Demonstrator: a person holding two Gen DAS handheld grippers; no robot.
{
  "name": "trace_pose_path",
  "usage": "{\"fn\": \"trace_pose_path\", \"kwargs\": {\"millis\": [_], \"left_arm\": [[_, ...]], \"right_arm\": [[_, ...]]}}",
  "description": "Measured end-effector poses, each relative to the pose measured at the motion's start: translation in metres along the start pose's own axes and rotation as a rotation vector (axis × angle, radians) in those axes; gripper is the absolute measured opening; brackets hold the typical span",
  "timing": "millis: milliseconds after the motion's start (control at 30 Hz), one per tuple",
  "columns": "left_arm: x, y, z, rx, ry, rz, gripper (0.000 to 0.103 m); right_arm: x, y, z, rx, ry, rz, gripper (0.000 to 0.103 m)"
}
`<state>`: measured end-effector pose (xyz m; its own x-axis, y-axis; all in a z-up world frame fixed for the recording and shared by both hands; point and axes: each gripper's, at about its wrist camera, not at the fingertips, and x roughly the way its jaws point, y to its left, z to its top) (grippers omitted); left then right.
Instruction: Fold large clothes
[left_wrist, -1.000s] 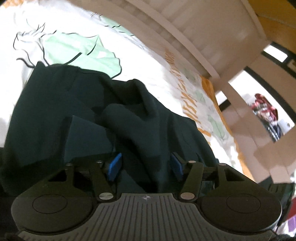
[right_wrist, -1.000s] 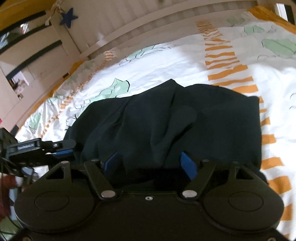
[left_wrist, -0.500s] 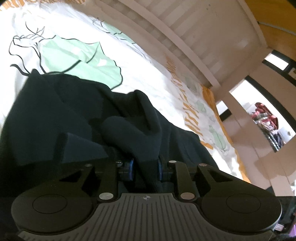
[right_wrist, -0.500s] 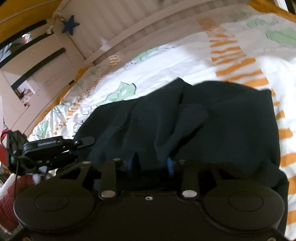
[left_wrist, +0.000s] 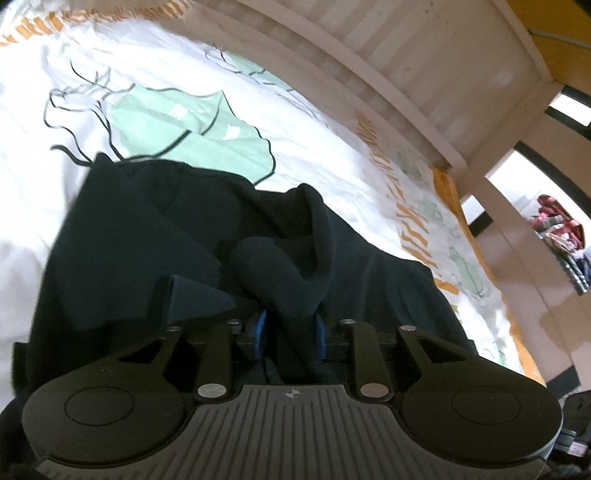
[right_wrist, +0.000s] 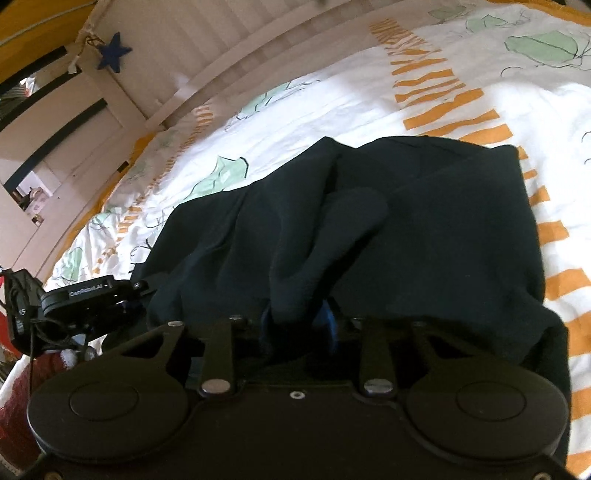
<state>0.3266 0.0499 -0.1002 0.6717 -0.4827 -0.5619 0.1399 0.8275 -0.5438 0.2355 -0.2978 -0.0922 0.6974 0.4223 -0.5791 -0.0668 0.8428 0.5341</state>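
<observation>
Handling the dark garment (left_wrist: 140, 236), we find it soft and limp; left gripper (left_wrist: 290, 334) and right gripper (right_wrist: 295, 319) each pinch a bunched near-edge ridge, jaws opening.

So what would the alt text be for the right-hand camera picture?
A dark garment lies bunched on a white bedspread with orange stripes and green shapes; the right tongs, blue-padded, are opening around a fold of it. The left tongs reach its other side.

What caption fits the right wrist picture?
Right gripper opening around a bunched fold of dark garment on a patterned bedspread.
</observation>
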Motion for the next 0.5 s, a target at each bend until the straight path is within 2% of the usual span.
{"fn": "trace_pose_path", "kwargs": {"millis": [33, 67, 100, 133, 233, 300, 433, 500], "left_arm": [[-0.003, -0.003, -0.001, 0.008, -0.007, 0.017, 0.039], [-0.008, -0.008, -0.002, 0.023, -0.021, 0.037, 0.047], [-0.013, -0.013, -0.003, 0.044, -0.042, 0.055, 0.063], [-0.018, -0.017, -0.005, 0.066, -0.063, 0.07, 0.069], [-0.028, -0.029, -0.009, 0.126, -0.114, 0.124, 0.07], [-0.029, -0.036, -0.01, 0.163, -0.126, 0.132, 0.075], [-0.024, -0.049, -0.016, 0.236, -0.082, 0.141, 0.078], [-0.02, -0.055, -0.022, 0.283, -0.063, 0.151, 0.083]], "right_arm": [[-0.002, 0.002, 0.0, -0.008, -0.008, -0.013, 0.055], [-0.005, 0.004, 0.0, -0.017, -0.023, -0.028, 0.064], [-0.008, 0.005, 0.0, -0.026, -0.038, -0.043, 0.072], [-0.012, 0.007, 0.001, -0.033, -0.058, -0.059, 0.073], [-0.018, 0.01, 0.003, -0.04, -0.1, -0.094, 0.075], [-0.02, 0.01, 0.004, -0.041, -0.121, -0.11, 0.081], [-0.019, 0.007, 0.006, -0.025, -0.122, -0.135, 0.087], [-0.019, 0.007, 0.007, -0.022, -0.122, -0.144, 0.096]]}}
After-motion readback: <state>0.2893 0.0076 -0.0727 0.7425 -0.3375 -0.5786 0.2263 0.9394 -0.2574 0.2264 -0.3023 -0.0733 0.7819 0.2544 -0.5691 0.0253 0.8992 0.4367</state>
